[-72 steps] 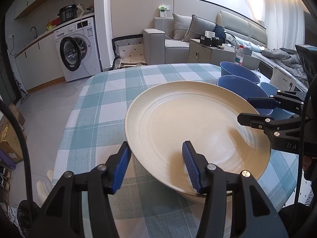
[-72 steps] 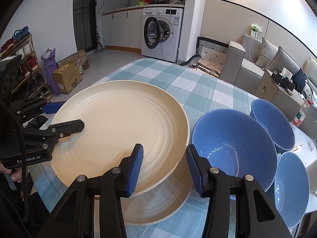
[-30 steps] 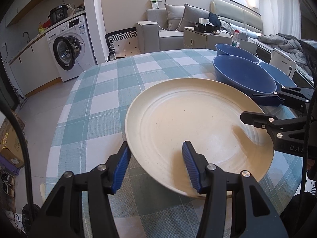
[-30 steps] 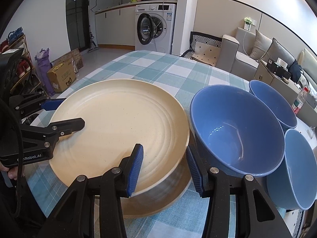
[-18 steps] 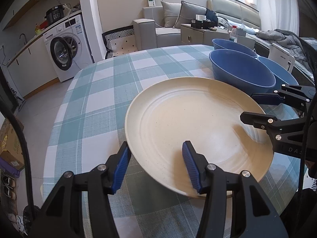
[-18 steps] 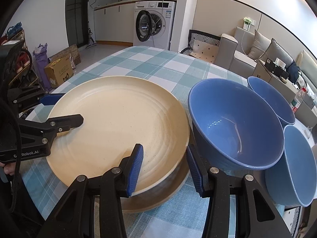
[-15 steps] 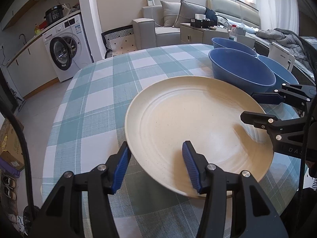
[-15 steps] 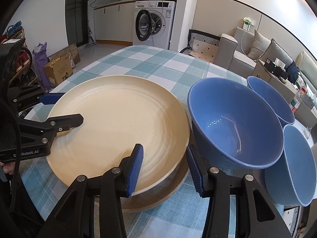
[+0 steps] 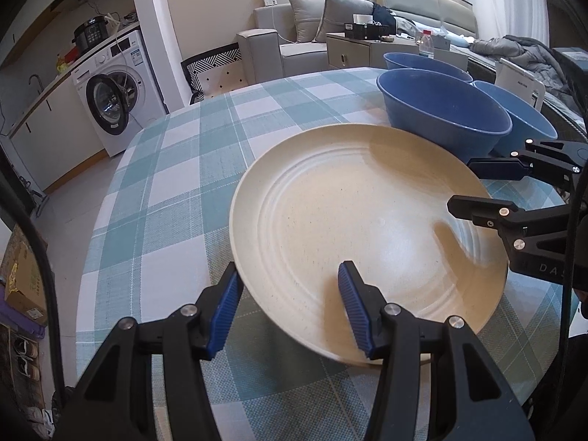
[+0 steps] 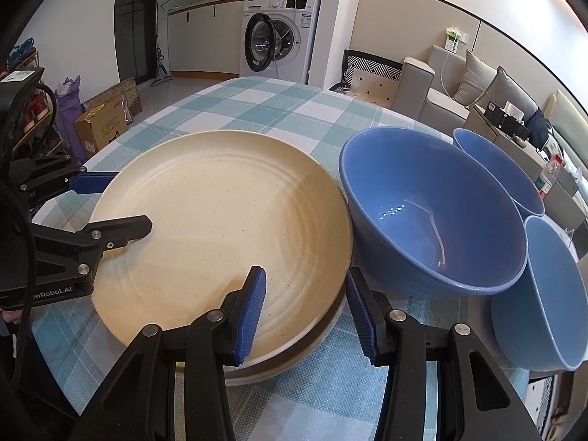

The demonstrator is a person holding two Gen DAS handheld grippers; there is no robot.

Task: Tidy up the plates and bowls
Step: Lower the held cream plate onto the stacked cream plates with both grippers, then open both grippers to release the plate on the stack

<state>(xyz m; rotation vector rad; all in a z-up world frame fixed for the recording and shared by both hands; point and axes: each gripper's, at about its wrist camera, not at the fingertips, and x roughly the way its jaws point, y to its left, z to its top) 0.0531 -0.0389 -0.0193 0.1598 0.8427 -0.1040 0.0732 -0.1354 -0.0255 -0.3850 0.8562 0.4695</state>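
We hold the cream plate [image 9: 352, 220] from two sides. Our left gripper [image 9: 286, 303] straddles its near rim, one blue pad inside the dish, the other outside under the edge; whether the pads press we cannot tell. Our right gripper [image 10: 305, 310] grips the opposite rim the same way, partly closed across the edge. Beneath the plate lies a second plate [image 10: 294, 362], on the checked tablecloth [image 9: 176, 169]. Just right of the right gripper sits a large blue bowl [image 10: 433, 213], touching the plate's edge, with two more blue bowls [image 10: 544, 294] beyond. Farther off stands a washing machine [image 10: 275, 42].
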